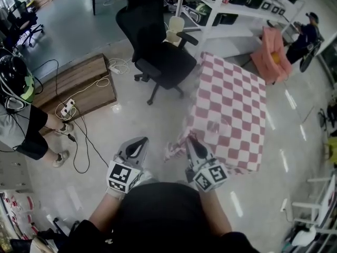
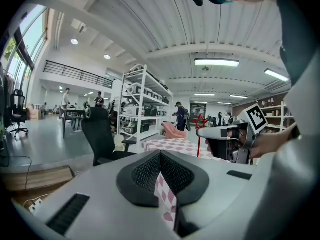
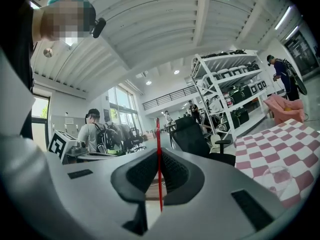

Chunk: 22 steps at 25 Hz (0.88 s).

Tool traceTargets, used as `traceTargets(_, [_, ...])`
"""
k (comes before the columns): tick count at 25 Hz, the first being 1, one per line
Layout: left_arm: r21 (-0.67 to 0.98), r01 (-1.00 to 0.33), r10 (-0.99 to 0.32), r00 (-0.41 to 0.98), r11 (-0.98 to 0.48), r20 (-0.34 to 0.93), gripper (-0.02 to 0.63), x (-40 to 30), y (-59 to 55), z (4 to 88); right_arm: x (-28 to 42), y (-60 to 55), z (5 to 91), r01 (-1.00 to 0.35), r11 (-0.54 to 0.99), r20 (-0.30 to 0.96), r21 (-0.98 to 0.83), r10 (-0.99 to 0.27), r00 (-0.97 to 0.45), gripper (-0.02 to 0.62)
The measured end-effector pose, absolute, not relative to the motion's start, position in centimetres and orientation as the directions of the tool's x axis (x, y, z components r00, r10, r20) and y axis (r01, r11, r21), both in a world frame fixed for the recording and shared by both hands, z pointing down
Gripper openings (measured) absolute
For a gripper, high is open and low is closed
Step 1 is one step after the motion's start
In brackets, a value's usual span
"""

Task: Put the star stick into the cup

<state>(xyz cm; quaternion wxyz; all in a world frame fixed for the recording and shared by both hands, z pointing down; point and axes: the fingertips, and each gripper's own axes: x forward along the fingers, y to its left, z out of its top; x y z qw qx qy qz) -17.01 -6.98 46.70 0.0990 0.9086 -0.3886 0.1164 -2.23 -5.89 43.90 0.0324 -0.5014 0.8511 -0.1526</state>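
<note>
Fingers (image 3: 176, 173) of the right gripper (image 1: 191, 141) are closed on the star stick (image 3: 159, 154), a thin red rod that runs upright through the slit between the two pads, with its lower end poking out just below them. That gripper's own view shows only the rod. The star (image 2: 200, 120) shows in the left gripper view, at mid right of the frame, standing above the right gripper with the checked bench (image 2: 170, 145) behind it. Fingers (image 2: 142, 174) of the left gripper (image 1: 138, 144) are closed too, pad against pad with nothing held; through the narrow gap under them a strip of the pink-and-white cloth shows. In the head view both grippers sit low in the frame, the left over bare floor (image 1: 137, 115) and the right at the near corner of the bench, where the cloth hangs down in folds. From that view the stick cannot be made out against the cloth. The cup (image 3: 276, 178) is clear and very faint: it shows only as a pale outline on the checks at lower right of the right gripper view, well apart from the stick. The person's arms and dark top cut off the bottom of the head view.
</note>
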Motion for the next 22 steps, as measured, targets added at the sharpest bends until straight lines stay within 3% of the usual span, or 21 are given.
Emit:
traceTargets(11, [0.096, -0.699, -0.655, 0.702, -0.709, 0.279, 0.041, -16.2, -10.5, 45.8, -2.3, -9.6, 43.5, -0.846, 0.432, 0.082, -0.313, -0.875, -0.477, 0.025])
traceTargets(22, [0.089, -0.697, -0.643, 0.697, -0.711, 0.316, 0.041, -8.2, -12.1, 46.4, 8.4, -11.5, 42.7, -0.859, 0.383, 0.053, -0.339, -0.904, -0.424, 0.025])
